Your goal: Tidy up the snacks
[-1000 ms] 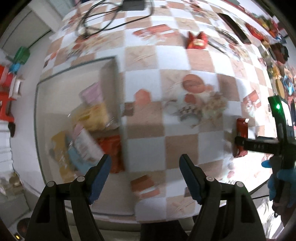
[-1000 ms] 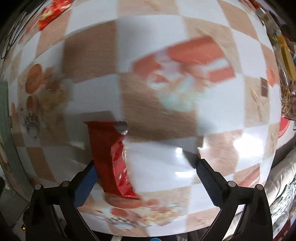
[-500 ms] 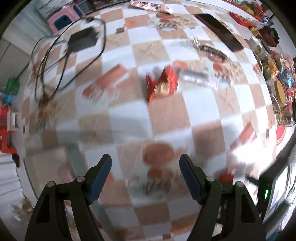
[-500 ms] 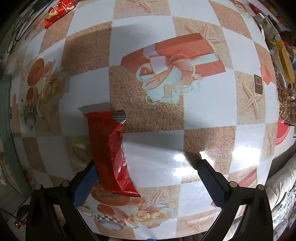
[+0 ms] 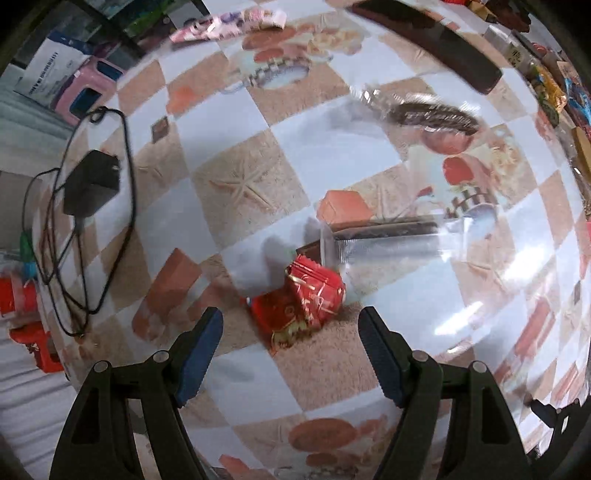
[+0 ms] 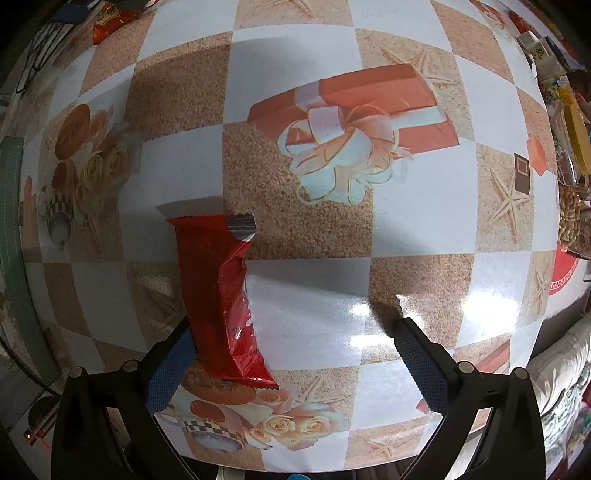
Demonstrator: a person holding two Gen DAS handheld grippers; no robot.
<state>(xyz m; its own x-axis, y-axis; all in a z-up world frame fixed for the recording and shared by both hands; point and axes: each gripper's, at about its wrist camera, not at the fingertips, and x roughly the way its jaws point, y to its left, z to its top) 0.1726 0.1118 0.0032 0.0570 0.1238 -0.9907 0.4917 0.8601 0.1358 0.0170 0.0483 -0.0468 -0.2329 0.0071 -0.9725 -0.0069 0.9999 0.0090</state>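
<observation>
Left gripper (image 5: pixel 290 349) — jaws spread wide, nothing between the pads, pointing almost straight down at the table. Just ahead of the fingertips, roughly centred on the gap, lies a small red-and-gold snack packet (image 5: pixel 299 304), crumpled, flat on the checked tablecloth (image 5: pixel 240 192). No contact between the blue pads (image 5: pixel 199 354) and the packet. A clear plastic wrapper (image 5: pixel 384 243) lies just beyond it, touching or overlapping its far edge — cannot tell which. Further out: a second clear packet with dark contents (image 5: pixel 432 114), a long dark flat object (image 5: pixel 436 51) near the far edge, a black power adapter (image 5: pixel 90 182) with looped cable at the left.

Right gripper (image 6: pixel 291 334) — jaws also wide, steeply tilted downward over the same tablecloth (image 6: pixel 306 288). A long red snack wrapper (image 6: pixel 218 295) lies flat inside the gap, close against the left finger (image 6: pixel 170 365) and partly covering its tip in view; whether they touch cannot be told. The right finger stands well clear of it, so there is no grip. Wrapper's silver crimped corner (image 6: pixel 242 227) points away from the gripper. Another red packet (image 6: pixel 107 22) sits at the far left edge of the table.
</observation>
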